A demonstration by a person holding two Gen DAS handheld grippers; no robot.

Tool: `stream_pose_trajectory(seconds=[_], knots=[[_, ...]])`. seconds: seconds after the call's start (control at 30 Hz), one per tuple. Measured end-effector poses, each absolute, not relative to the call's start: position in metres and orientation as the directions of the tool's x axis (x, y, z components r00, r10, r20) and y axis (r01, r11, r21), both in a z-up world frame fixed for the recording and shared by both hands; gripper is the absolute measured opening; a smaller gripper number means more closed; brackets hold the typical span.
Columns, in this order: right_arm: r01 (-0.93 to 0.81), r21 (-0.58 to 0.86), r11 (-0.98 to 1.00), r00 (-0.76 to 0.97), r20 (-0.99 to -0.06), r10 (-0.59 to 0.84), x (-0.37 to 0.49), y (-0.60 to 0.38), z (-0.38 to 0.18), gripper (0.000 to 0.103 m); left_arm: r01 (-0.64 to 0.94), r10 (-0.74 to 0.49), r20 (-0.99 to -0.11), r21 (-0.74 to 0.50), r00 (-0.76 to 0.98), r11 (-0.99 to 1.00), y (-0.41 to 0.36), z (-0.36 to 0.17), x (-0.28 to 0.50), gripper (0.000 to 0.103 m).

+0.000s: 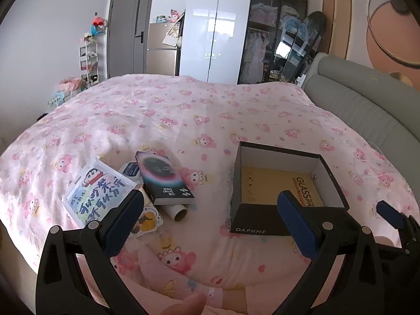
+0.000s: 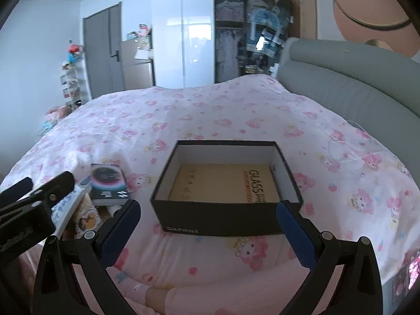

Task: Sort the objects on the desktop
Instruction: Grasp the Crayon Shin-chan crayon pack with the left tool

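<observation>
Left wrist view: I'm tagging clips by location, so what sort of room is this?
Most likely a bedroom: a bed with a pink cartoon-print duvet, a grey padded headboard, and a wardrobe with clothes hanging inside.

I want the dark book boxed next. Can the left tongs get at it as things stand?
Probably yes. The left tongs are open and empty, and the dark book lies on top of the pile with its upper face uncovered. The cardboard tube touches its near end, which may crowd that side.
</observation>
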State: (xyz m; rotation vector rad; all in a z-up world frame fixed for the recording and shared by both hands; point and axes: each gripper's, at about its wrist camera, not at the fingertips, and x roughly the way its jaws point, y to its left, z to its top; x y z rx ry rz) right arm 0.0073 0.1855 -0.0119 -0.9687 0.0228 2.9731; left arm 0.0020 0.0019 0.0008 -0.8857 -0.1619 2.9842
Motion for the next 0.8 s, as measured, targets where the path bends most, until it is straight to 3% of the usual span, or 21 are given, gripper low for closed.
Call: stream_pose_trajectory(seconds=[0.13, 0.23, 0.5, 0.63, 0.7, 0.8], knots=[[0.064, 0.004, -0.998, -0.791, -0.61, -0.053, -0.01, 0.162, -0.017, 0.103, 0.019, 0.108, -0.568, -0.213, -0.816, -0.977, -0.017, -0.004, -0.006, 0.102], [0.125, 0.001, -0.992, -0.774, -0.626, -0.099, -0.023, 0.144, -0.021, 0.103, 0.036, 0.102, -0.578, -0.222, -0.81, -0.975, -0.033, -0.004, -0.01, 0.102], [0.287, 0.0, -0.958, -0.715, -0.666, -0.214, -0.057, 0.096, -0.031, 0.103, 0.188, -0.036, -0.577, -0.207, -0.816, -0.96, -0.118, 0.001, -0.021, 0.098], [0.366, 0.013, -0.93, -0.665, -0.696, -0.271, -0.075, 0.066, -0.039, 0.103, 0.312, -0.075, -0.635, -0.27, -0.769, -0.911, -0.198, -0.02, -0.032, 0.097], [0.406, 0.034, -0.913, -0.622, -0.722, -0.303, -0.087, 0.044, -0.049, 0.103, 0.362, -0.049, -0.679, -0.327, -0.733, -0.873, -0.233, -0.038, -0.04, 0.09], [0.463, 0.069, -0.884, -0.552, -0.758, -0.348, -0.103, 0.01, -0.063, 0.094, 0.438, -0.031, -0.737, -0.366, -0.675, -0.821, -0.274, -0.066, -0.051, 0.077]])
